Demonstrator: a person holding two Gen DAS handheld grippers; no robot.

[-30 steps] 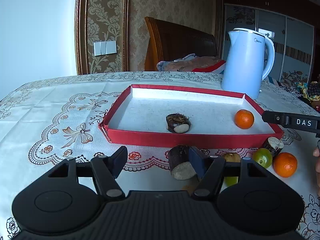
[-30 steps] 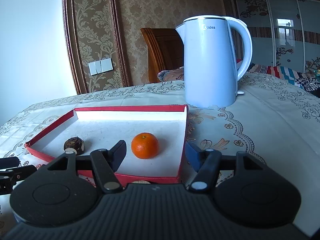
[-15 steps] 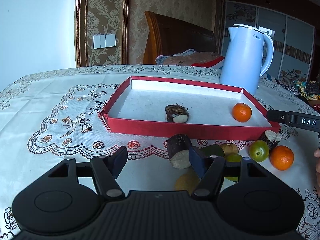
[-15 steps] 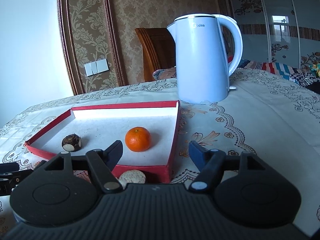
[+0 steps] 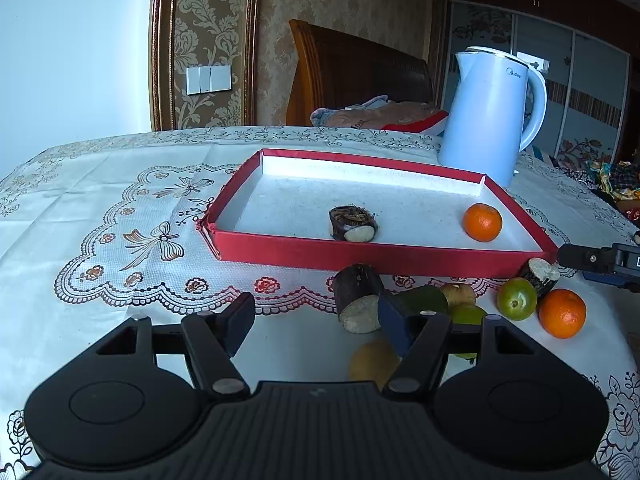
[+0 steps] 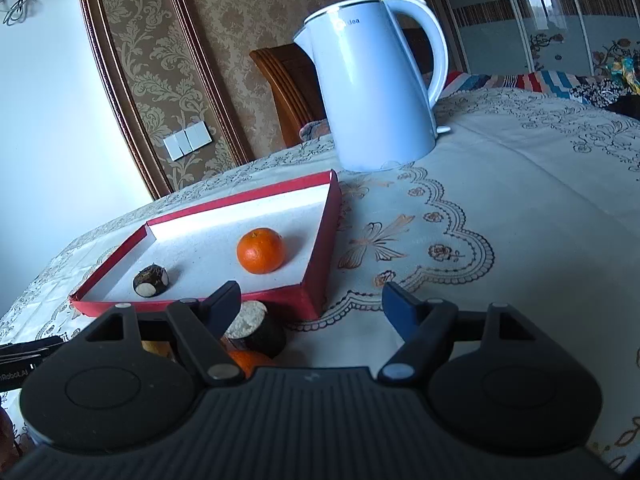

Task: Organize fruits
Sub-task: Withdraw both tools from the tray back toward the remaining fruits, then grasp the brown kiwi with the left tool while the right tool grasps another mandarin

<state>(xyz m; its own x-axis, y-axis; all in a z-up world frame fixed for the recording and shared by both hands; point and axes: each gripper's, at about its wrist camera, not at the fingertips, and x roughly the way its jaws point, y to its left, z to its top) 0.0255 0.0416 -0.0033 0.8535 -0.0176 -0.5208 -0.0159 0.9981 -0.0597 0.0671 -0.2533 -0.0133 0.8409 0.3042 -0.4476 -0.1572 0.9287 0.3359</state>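
Observation:
A red tray with a white floor holds an orange and a dark cut piece; the right wrist view shows the tray, orange and piece too. In front of the tray lie a dark cut chunk, a green fruit, a second orange, a yellow fruit and more. My left gripper is open and empty, just left of the chunk. My right gripper is open and empty, above another dark chunk.
A pale blue kettle stands behind the tray's right corner, also in the right wrist view. A lace cloth covers the table. A wooden chair is beyond the far edge.
Both grippers have pulled back and risen from the tray, so more of the loose fruit shows. The right view has tilted and turned right. Both stay open.

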